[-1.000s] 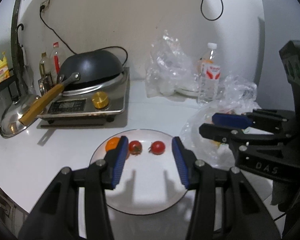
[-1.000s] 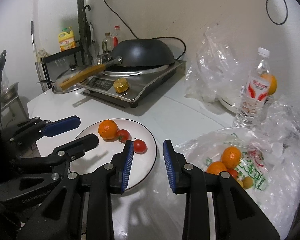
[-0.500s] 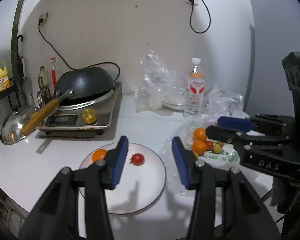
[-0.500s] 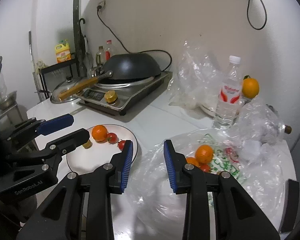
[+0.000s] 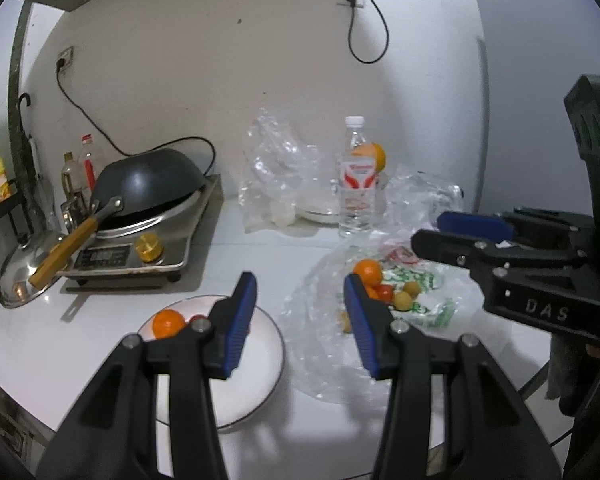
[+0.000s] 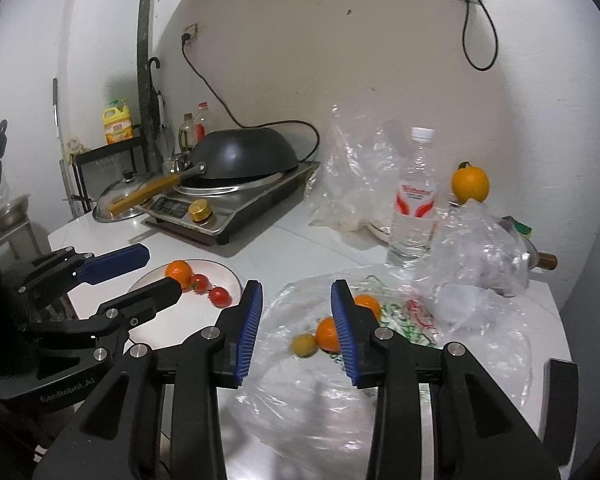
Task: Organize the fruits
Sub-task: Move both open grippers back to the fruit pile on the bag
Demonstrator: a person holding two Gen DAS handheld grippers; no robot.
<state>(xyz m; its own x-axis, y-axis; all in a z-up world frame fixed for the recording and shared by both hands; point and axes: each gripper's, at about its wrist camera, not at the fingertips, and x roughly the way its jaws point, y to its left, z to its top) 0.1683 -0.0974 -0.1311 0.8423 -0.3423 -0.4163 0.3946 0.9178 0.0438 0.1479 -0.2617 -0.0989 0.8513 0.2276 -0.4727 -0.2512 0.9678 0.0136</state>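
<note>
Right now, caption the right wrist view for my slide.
Right gripper, jaws opening and empty, over bag of fruit; plate holds an orange and two tomatoes.

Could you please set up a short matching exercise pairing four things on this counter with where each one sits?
Things:
1. black wok
2. two cherry tomatoes
3. water bottle
4. gold knob

Places:
A. on the white plate, beside an orange
B. upside down on the cooktop
C. on the cooktop's front panel
D. upright behind the plastic bag of fruit

Pairs: 1-B, 2-A, 3-D, 4-C
</note>
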